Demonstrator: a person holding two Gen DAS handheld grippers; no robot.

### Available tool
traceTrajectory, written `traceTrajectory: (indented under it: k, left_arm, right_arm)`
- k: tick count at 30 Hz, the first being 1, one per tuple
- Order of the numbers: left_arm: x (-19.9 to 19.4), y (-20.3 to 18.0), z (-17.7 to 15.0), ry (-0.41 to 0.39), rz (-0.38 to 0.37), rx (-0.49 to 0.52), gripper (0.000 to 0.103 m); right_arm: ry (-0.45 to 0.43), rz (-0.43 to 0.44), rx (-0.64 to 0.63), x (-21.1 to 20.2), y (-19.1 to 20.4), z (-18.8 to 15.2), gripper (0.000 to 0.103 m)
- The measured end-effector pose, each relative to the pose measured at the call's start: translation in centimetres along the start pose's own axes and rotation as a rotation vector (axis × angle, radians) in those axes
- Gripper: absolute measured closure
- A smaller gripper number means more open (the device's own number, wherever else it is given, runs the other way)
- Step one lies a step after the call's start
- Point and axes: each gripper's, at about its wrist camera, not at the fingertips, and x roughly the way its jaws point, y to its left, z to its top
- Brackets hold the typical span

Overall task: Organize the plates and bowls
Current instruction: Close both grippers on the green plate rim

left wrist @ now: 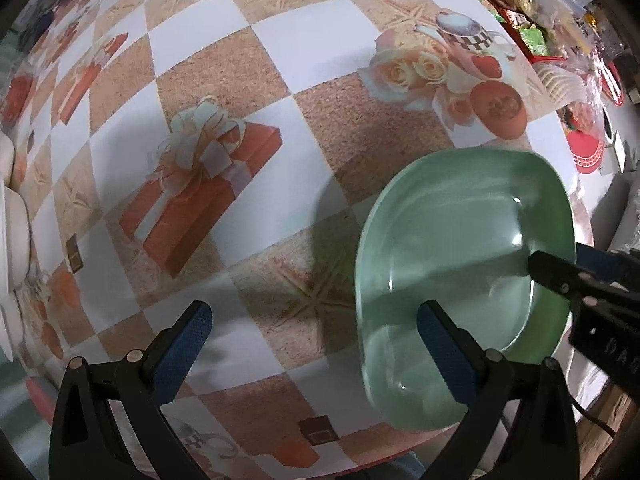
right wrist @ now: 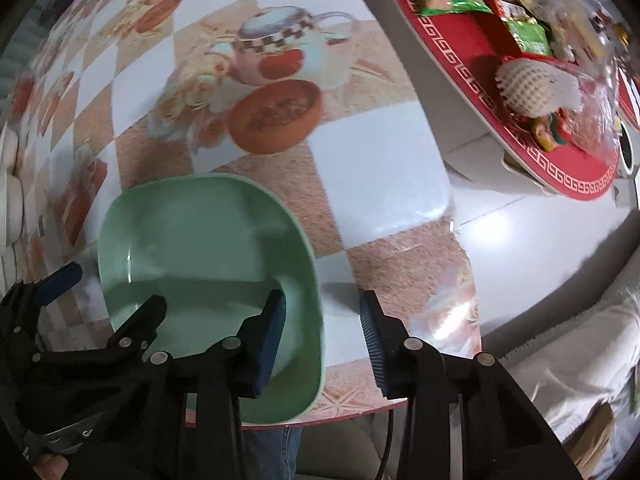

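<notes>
Green plate (right wrist: 200, 248): lies on the bench (right wrist: 380, 168) near its front edge, lower left of the right wrist view.
Right gripper (right wrist: 322, 336): jaws straddle the plate's right rim, a gap beside each pad, not pressing.
Left gripper (left wrist: 316, 344): jaws wide apart, holding nothing; right finger (left wrist: 444, 344) over the plate.

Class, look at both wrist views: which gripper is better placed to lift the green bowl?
Right. The right gripper straddles the green bowl's rim, one finger inside, one outside; the left gripper gapes over tablecloth.
</notes>
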Motion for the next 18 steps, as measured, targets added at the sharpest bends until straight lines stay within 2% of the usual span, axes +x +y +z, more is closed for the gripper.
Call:
traceTrajectory:
  k: [4, 8, 13, 15, 16, 18]
  left_arm:
    - [0.6, -1.1, 0.3, -0.001, -0.024, -0.002, 0.000]
    - [0.9, -1.0, 0.7, 0.007, -0.030, -0.037, 0.000]
    - [0.9, -0.5, 1.4, 0.036, -0.033, -0.025, 0.002]
    - [0.2, 0.1, 1.3, 0.018, -0.032, -0.004, 0.008]
    - [-0.2, 0.0, 1.3, 0.005, -0.031, 0.013, 0.015]
    - [-0.9, -0.5, 1.1, -0.022, -0.033, 0.048, 0.030]
  right_arm:
    - [-0.014, -0.004, -0.015, 0.0, 0.5, -0.2, 0.062]
    - [-0.008, 0.018, -0.001, 0.1, 0.1, -0.4, 0.062]
    - [0.007, 0.019, 0.003, 0.2, 0.2, -0.7, 0.065]
    - [0.011, 0.017, 0.006, 0.2, 0.4, -0.8, 0.075]
    - [0.013, 0.030, 0.014, 0.2, 0.3, -0.9, 0.080]
    - [0.013, 0.033, 0.028, 0.3, 0.3, -1.0, 0.080]
